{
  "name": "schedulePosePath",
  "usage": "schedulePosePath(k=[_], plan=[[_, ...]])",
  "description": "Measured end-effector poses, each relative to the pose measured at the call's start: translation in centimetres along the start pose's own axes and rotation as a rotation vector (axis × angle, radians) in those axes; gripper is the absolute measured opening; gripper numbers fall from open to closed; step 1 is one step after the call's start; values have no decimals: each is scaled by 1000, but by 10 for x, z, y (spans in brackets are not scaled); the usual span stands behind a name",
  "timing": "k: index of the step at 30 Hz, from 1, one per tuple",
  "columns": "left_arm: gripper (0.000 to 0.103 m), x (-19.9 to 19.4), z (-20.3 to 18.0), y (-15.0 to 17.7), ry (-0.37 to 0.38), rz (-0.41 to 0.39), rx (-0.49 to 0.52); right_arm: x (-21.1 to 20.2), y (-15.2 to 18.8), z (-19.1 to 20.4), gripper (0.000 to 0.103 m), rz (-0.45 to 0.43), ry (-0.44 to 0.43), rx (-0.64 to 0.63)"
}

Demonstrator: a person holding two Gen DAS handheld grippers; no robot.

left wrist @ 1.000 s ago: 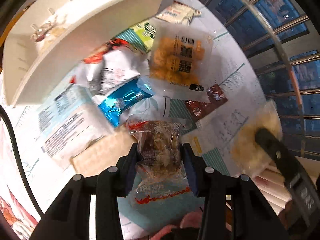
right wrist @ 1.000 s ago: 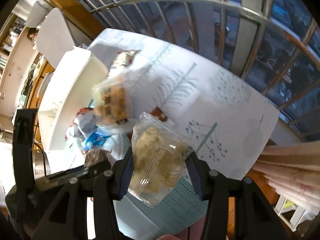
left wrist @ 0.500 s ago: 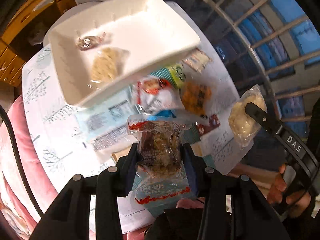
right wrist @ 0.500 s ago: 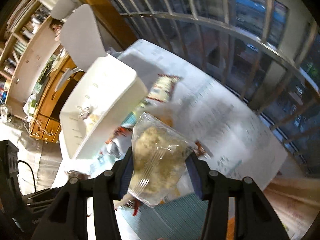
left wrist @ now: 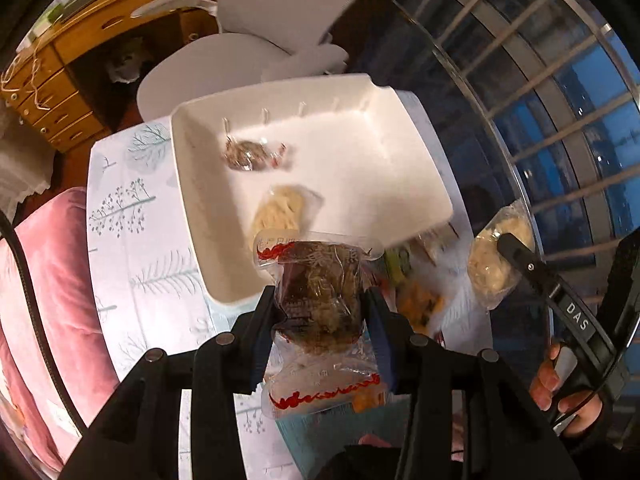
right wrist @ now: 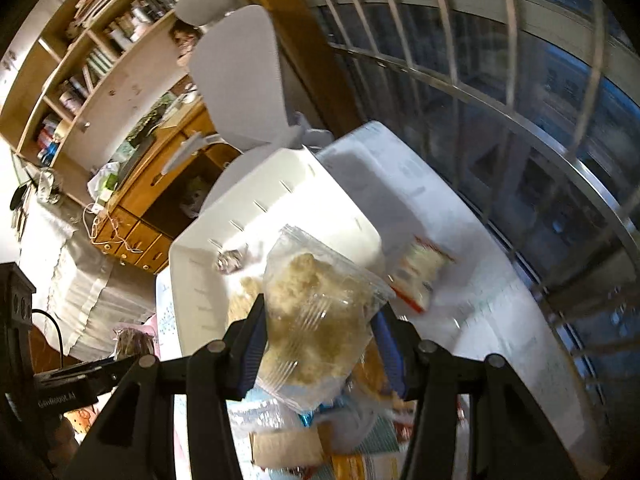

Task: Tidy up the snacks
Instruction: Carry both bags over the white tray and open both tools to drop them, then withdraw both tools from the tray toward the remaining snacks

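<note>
My left gripper (left wrist: 322,308) is shut on a clear packet of dark brown snack with red trim (left wrist: 318,300), held above the near rim of a white bin (left wrist: 400,152). In the bin lie a small dark wrapped snack (left wrist: 250,154) and a pale yellow packet (left wrist: 280,210). My right gripper (right wrist: 320,334) is shut on a clear bag of pale crumbly snack (right wrist: 316,320), in the air in front of the same white bin (right wrist: 200,280). In the left wrist view that bag (left wrist: 490,268) and the right gripper show at the right, with a hand (left wrist: 560,384) on the handle.
Loose snack packets (left wrist: 416,300) lie on the white tree-print tablecloth (left wrist: 132,240) beside and below the bin. A red-edged packet (right wrist: 416,276) lies right of the bin. A white chair (left wrist: 288,12), wooden drawers (left wrist: 52,92), a pink cushion (left wrist: 52,280) and a barred window (right wrist: 520,100) surround the table.
Both grippers rose from the table with their packets still held. The pile of snacks dropped away below, and the white bin's inside came into view under them.
</note>
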State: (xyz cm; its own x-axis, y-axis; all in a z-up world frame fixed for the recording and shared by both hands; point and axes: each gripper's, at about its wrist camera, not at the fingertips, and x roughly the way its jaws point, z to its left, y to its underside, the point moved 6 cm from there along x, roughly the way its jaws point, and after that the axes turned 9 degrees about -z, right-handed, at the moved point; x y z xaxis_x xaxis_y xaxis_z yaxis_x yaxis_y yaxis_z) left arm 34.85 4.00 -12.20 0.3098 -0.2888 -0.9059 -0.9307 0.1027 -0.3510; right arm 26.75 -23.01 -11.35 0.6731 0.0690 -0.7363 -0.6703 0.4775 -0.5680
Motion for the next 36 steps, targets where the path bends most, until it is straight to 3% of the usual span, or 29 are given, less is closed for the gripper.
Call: schedulePosePath(k=[12,14,15,16,19,23,36], plan=[[42,50,20,-43,-37,-7,-77,55,-27,15,51,-10,-77,-85],[48,54,22,-45,-45,-9,-81,63,-26,15,52,6,-69,-81],[61,56,23,-45,-49,-13,-87,66,-25,14,52,18,-66,-78],[68,57,24,-46,-51,-14,-91,71,-23,13,52,37,-71,-70],[68,56,26,-46,-46,-16,-85,76,-22,12,58,52,-72,-51],[69,51,28,-43,-48,-16,-79,72,-22,10,64,43,-69,-33],[70,-5,19,-8,-2,-56,-10,10,-9,15,66,-20,-63,-3]])
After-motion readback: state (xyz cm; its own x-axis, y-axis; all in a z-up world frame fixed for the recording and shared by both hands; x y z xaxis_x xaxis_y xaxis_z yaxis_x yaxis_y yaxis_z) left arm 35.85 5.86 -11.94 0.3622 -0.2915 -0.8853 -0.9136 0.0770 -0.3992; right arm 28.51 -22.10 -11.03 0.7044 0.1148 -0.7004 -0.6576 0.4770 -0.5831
